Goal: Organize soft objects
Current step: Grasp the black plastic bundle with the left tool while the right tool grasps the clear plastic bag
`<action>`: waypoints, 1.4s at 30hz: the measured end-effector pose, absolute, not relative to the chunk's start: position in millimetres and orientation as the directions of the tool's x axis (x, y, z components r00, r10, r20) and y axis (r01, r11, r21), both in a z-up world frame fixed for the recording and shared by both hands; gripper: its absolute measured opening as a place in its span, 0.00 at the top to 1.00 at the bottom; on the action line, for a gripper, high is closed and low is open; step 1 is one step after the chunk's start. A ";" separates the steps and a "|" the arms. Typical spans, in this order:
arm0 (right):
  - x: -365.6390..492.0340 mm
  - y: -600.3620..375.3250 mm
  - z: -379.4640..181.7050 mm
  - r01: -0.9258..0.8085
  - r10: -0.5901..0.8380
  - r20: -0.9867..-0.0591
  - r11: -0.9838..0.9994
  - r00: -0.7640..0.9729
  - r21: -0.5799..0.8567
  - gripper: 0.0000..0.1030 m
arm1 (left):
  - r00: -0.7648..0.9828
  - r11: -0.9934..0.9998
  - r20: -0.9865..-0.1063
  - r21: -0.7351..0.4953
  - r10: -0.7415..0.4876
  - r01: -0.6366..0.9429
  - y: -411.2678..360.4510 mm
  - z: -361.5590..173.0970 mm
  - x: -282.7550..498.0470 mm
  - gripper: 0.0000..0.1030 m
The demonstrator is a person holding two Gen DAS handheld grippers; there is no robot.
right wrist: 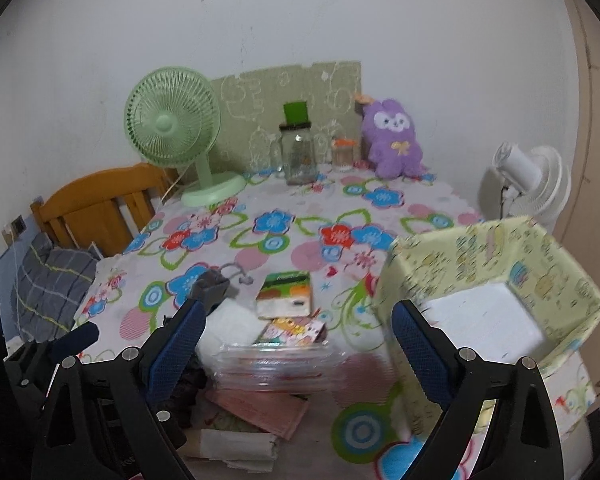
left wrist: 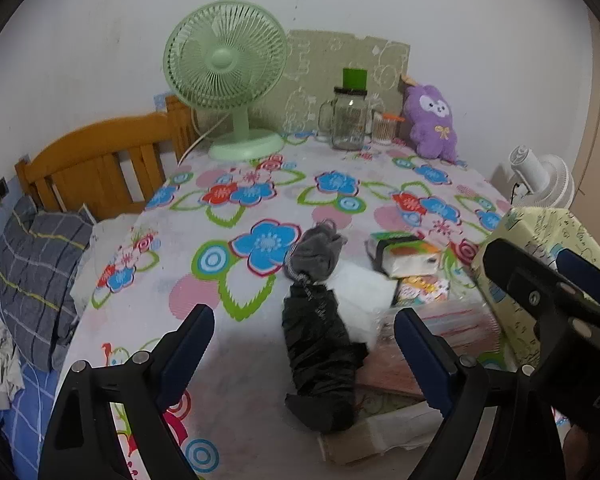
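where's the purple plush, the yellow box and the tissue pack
purple plush (right wrist: 394, 142): right wrist view, on its belly below the bow
yellow box (right wrist: 476, 252): right wrist view, on its far inner wall
tissue pack (left wrist: 404, 254): left wrist view, on its top face

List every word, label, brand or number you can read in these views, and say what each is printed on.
Nothing reads clearly.
Green and orange tissue pack: print too blurred.
Colourful cartoon packet: print too blurred.
Black folded umbrella: strap lettering too small.
Right gripper body: partial embossed letters, cut off at the frame edge.
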State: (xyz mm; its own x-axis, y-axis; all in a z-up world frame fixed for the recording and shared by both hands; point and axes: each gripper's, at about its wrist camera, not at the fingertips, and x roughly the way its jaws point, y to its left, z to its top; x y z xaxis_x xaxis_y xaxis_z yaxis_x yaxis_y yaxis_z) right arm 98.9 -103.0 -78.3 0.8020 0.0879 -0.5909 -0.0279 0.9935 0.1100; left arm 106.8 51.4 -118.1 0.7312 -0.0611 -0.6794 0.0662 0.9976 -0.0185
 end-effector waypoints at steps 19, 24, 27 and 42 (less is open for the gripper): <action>129.5 -84.7 -133.4 -0.035 0.087 -0.713 0.996 0.696 0.087 0.07 | 0.662 0.997 -0.745 -0.031 -0.075 0.077 51.7 -161.3 133.5 0.17; 139.2 -82.8 -147.1 -0.034 0.092 -0.746 0.995 0.660 0.093 0.07 | 0.628 0.995 -0.772 -0.053 -0.098 0.090 52.7 -172.7 138.0 0.27; 142.9 -82.0 -154.6 -0.032 0.101 -0.763 0.994 0.638 0.105 0.07 | 0.615 0.992 -0.779 -0.076 -0.120 0.097 53.4 -177.0 138.7 0.41; 140.9 -77.6 -154.9 -0.055 0.139 -0.774 0.989 0.618 0.134 0.36 | 0.617 0.988 -0.773 -0.088 -0.150 0.129 47.7 -172.5 133.5 0.58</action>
